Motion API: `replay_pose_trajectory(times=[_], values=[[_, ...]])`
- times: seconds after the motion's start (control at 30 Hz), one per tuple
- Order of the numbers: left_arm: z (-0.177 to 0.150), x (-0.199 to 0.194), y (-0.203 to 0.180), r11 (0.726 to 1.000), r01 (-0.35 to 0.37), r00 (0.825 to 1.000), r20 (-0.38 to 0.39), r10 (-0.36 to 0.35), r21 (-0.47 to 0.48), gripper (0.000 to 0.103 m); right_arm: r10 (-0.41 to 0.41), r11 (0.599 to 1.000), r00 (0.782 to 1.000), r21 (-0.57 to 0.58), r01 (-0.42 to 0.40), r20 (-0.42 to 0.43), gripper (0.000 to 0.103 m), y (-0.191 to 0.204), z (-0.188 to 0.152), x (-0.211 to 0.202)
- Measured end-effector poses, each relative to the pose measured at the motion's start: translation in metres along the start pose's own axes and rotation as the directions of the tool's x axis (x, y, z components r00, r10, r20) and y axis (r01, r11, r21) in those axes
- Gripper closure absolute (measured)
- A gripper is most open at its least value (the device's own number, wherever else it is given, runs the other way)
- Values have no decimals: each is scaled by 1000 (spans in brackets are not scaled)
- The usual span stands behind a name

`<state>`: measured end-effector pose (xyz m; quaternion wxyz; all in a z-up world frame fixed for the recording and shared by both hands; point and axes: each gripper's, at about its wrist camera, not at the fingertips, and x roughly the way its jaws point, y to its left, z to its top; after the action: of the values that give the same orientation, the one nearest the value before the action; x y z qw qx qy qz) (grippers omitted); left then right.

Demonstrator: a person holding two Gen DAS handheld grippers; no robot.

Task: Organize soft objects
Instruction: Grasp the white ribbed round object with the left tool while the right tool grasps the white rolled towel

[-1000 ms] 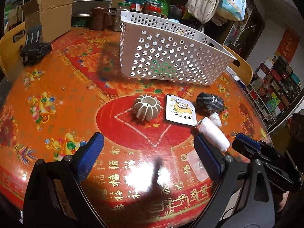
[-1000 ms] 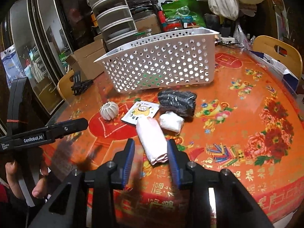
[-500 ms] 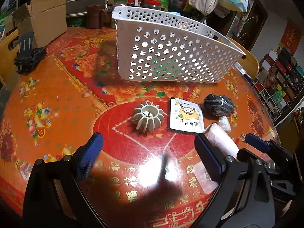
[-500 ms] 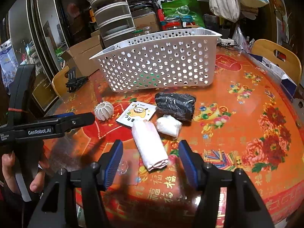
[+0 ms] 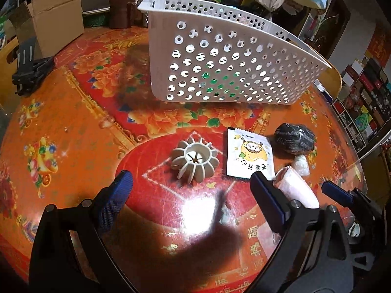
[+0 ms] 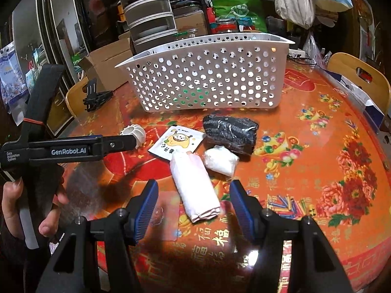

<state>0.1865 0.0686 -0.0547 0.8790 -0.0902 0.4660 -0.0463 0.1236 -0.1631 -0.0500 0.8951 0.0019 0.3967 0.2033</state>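
Note:
A pale pink rolled cloth (image 6: 194, 185) lies on the red table between the open jaws of my right gripper (image 6: 194, 204), untouched; it also shows in the left wrist view (image 5: 297, 190). Beyond it lie a small white soft wad (image 6: 221, 160), a black wrapped bundle (image 6: 231, 130) and a white cartoon sachet (image 6: 176, 141). My left gripper (image 5: 190, 195) is open and empty, just short of a cream ribbed round object (image 5: 194, 160). A white perforated basket (image 6: 207, 78) stands behind them all.
A cardboard box (image 5: 58, 22), a black folded stand (image 5: 29, 70), jars and bags crowd the table's far side. Wooden chairs (image 6: 359, 75) stand at the edge. Shelves with boxes (image 5: 364, 100) are to the right.
My right gripper has opened wide around the pink roll and drawn closer. My left gripper has moved forward towards the ribbed object and the basket.

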Motion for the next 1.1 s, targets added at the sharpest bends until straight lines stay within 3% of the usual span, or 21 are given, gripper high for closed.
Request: replay_pose_trajectory(times=[0.2, 0.33, 0.47, 0.63, 0.87, 0.93, 1.1], values=[[2, 10, -2, 1000, -11, 1000, -5, 11, 0, 8, 1, 1000, 1000, -13, -1, -7, 44, 1, -1, 3], [3, 13, -2, 1000, -17, 1000, -2, 17, -3, 8, 6, 1000, 1000, -28, -6, -18, 56, 4, -2, 7], [4, 14, -2, 1000, -20, 1000, 6, 20, 1, 11, 3, 999, 1000, -32, -4, -21, 61, 4, -2, 8], [3, 16, -7, 1000, -22, 1000, -6, 22, 20, 34, -4, 999, 1000, -39, 3, -26, 68, 4, -3, 10], [3, 20, -14, 999, -27, 1000, -2, 27, 38, 49, 5, 999, 999, -41, -6, -35, 74, 2, -3, 13], [3, 20, -15, 999, -33, 999, 2, 33, 42, 61, 5, 999, 999, -46, -7, -35, 74, 2, -3, 13], [1, 19, -14, 999, -26, 999, 22, 25, 46, 61, 4, 998, 999, -56, -6, -35, 75, 3, -4, 13]])
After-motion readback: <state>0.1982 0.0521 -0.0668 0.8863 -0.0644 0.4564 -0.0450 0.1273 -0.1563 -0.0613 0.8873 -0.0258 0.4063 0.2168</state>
